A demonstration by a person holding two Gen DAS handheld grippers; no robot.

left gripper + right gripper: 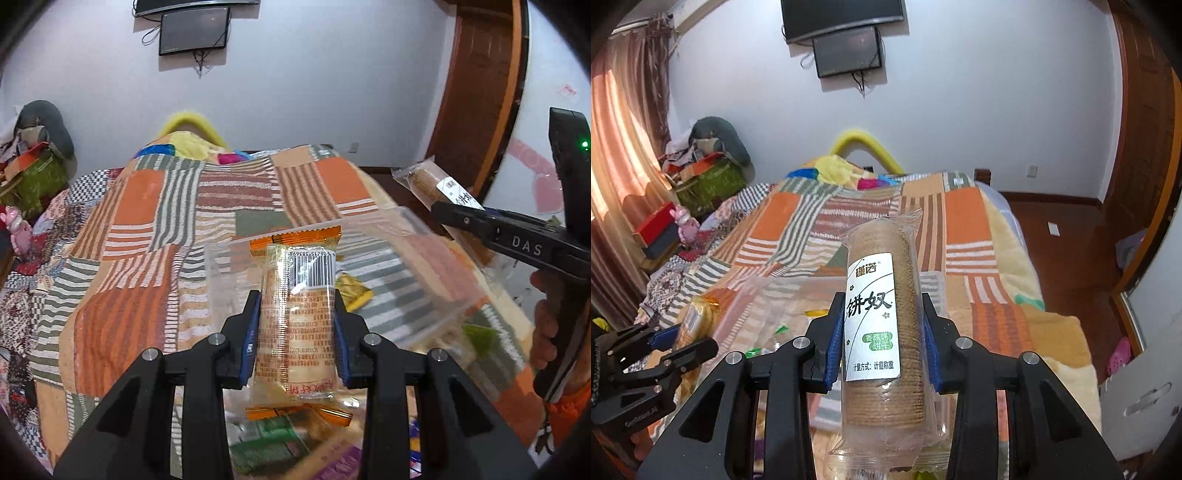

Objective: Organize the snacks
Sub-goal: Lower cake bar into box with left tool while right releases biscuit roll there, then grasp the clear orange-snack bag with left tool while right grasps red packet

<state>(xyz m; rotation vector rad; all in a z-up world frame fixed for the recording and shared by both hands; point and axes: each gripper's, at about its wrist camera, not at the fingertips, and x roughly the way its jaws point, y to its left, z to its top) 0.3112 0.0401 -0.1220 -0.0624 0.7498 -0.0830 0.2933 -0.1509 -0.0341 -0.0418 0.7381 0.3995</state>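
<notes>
Snacks are in both your grippers. Your left gripper (297, 332) has its jaws clamped on the sides of an orange-ended cracker pack (297, 321), barcode side up, lying lengthwise between the blue pads (250, 332). Your right gripper (882, 332) has its jaws pressed against a clear-wrapped biscuit roll (881, 332) with a silver label, also lengthwise and sticking out well past the fingertips.

Just beyond and below both packs sits a clear plastic bin (436, 236); its far rim lies past the cracker pack's front end, and a yellow packet (352, 291) and green packets (478, 334) show through its walls. More loose snack packets (273, 439) lie under your left gripper.

In the left wrist view, your right gripper and its roll hang to the right, over the bin's right corner, apart from the cracker pack. The bin rests on a patchwork bedspread (147, 236), which stretches open ahead and to the left. To the right, the bed edge (1027, 266) drops to a wooden floor (1067, 229).
</notes>
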